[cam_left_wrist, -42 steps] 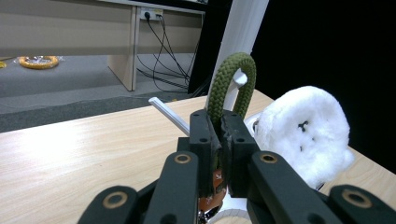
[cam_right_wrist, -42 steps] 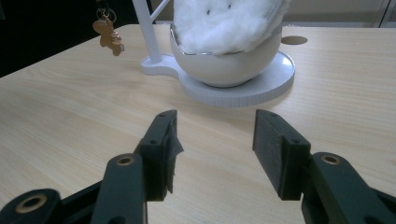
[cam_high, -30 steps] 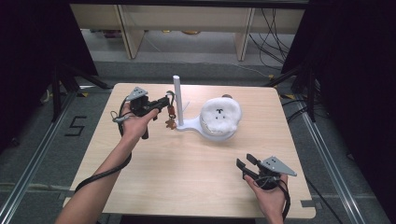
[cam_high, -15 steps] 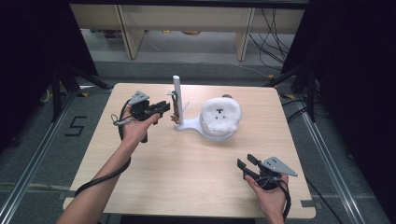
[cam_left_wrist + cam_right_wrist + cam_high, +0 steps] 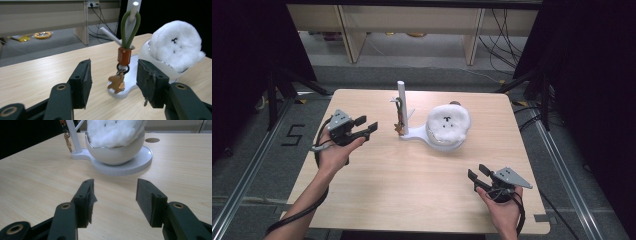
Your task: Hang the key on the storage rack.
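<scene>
A keychain [image 5: 399,125] with a green loop, an orange collar [image 5: 124,56] and a small brown charm hangs from a peg on the white stand [image 5: 402,100]. My left gripper [image 5: 367,124] is a short way left of it. Its jaws have just been opening and hold nothing; in the left gripper view [image 5: 113,75] the keychain hangs beyond them. A white fluffy plush [image 5: 448,122] lies in the white bowl [image 5: 117,152] on the stand's base. At the table's near right, my right gripper [image 5: 478,172] is open and holds nothing, pointing at the bowl [image 5: 115,192].
The wooden table [image 5: 412,190] has bare surface between the two hands and in front of the stand. A round hole [image 5: 152,140] lies in the top behind the bowl. Shelf legs and cables [image 5: 507,35] are on the floor beyond the far edge.
My left gripper let go of the keychain, opened, and drew back to the left from the stand. The keychain stays hanging on the peg. The right gripper has not moved.
</scene>
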Action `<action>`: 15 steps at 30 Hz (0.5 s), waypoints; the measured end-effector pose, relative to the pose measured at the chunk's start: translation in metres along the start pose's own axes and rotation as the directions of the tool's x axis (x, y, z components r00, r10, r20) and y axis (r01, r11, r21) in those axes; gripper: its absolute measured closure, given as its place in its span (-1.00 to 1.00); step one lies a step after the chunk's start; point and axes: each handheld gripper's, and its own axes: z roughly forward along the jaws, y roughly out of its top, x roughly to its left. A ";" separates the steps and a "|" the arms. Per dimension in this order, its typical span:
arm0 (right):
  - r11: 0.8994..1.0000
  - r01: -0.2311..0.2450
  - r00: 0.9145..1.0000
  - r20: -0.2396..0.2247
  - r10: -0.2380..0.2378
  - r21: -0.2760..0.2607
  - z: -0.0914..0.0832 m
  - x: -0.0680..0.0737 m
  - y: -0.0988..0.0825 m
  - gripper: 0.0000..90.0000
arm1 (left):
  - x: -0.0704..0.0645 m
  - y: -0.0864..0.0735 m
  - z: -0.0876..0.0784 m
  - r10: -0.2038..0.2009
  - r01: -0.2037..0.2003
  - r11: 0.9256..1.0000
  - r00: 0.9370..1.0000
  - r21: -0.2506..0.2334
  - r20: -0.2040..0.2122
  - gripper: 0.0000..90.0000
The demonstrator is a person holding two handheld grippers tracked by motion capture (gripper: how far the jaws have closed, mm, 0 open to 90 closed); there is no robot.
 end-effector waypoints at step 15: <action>1.000 0.007 1.000 0.014 -0.008 0.013 0.002 -0.005 -0.005 0.09 | 0.005 -0.081 -0.073 0.020 -0.022 1.000 0.995 -0.021 -0.098 -0.02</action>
